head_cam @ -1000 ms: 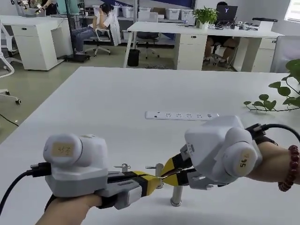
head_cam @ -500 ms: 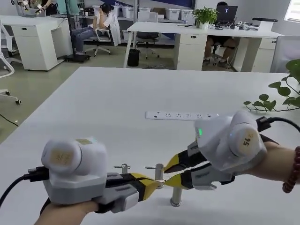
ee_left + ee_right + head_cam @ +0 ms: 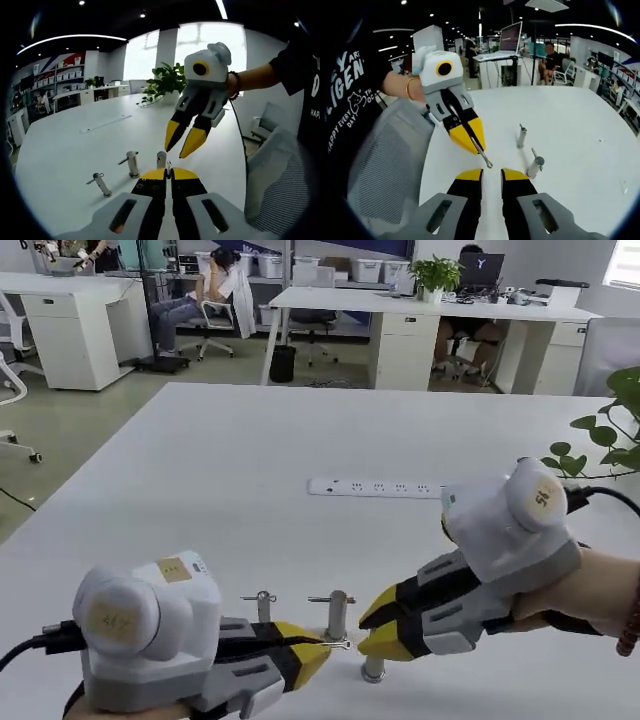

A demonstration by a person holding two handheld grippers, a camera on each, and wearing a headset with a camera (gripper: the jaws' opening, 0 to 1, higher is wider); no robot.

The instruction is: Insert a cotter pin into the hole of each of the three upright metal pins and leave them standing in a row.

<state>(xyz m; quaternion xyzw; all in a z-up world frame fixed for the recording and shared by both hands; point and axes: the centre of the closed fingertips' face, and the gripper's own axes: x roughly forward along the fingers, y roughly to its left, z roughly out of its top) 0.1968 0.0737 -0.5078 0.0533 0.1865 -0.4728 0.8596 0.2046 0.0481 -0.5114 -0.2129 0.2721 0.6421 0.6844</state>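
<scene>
Closest in, my left tongs [image 3: 322,650] were clamped shut on a loose cotter pin [image 3: 482,152], the thin wire sticking out past the yellow tips. My right tongs [image 3: 368,632] hung just to the right of that wire with the jaws apart and nothing between them, so only the left side had a grip.

Right there stood the nearest metal pin [image 3: 374,670], upright on the bench [image 3: 250,470]. Its top was hidden behind the right tongs in the head view. In the left gripper view it sat just beyond my tips, and I could make out no wire across it, so I judged this one unfilled.

A little farther and to the left, the middle metal pin [image 3: 337,615] stood upright with a fitted cotter [image 3: 320,599] through its head. Left again, the left metal pin [image 3: 264,607] carried another fitted cotter [image 3: 256,597]. That read to me as two of three done, with the three posts close together in a rough line.

What was left, as I saw it, was threading the held wire through the near post without tipping it.

Well beyond, a power strip [image 3: 385,487] lay across the bench and a plant [image 3: 600,445] trailed in at the far right.
</scene>
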